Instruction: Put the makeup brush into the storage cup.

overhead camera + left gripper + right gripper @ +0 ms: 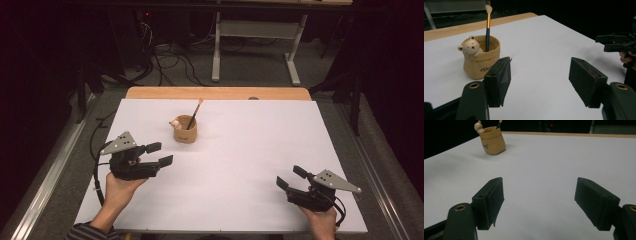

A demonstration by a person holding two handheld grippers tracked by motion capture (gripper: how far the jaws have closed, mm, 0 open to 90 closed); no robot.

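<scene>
High view shows us the white table (240,165), then the left gripper (161,154) with jaws wide apart and empty, near the bear cup (185,129). The cup stands upright beyond it, holding a brush (195,113). Our right gripper (291,177), also open with nothing between the jaws, is well apart from the cup.
</scene>
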